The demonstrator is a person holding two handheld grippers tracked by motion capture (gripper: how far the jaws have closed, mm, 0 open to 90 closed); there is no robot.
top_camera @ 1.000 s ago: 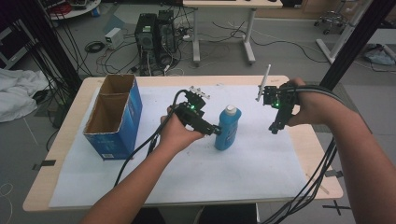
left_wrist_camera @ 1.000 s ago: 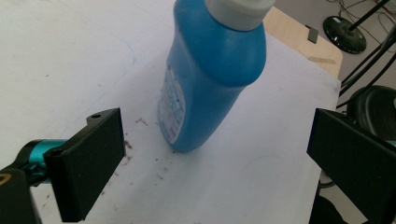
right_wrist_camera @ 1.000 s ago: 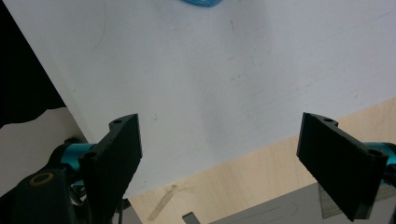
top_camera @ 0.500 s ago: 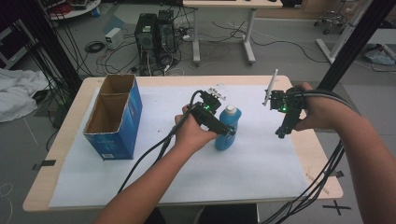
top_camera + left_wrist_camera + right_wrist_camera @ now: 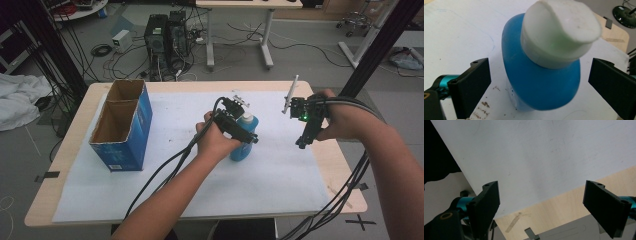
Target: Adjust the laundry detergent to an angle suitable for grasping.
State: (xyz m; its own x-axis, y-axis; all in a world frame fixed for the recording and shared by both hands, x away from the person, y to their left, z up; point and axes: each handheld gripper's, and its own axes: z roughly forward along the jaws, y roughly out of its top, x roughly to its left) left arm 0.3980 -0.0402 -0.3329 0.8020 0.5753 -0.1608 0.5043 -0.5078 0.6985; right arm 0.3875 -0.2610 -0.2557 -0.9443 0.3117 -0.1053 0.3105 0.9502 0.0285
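A blue bottle (image 5: 244, 148) with a white cap (image 5: 245, 118) stands upright on the white sheet (image 5: 175, 175) near the table's middle. My left gripper (image 5: 250, 135) hangs over it from the left and above. In the left gripper view the bottle (image 5: 536, 82) and its cap (image 5: 560, 32) sit between the two black jaws, which stand wide apart with a gap on each side. My right gripper (image 5: 301, 141) is held above the sheet's right part, pointing down. Its jaws are open in the right gripper view (image 5: 541, 187), with nothing between them.
An open blue cardboard box (image 5: 122, 125) stands at the left of the table. The wooden table edge (image 5: 345, 170) runs just right of the sheet. Cables trail from both grippers toward the front. Desks and computers stand on the floor beyond.
My left gripper has moved right and now straddles the bottle's cap. The right gripper has shifted slightly and tilted down. The bottle has not moved.
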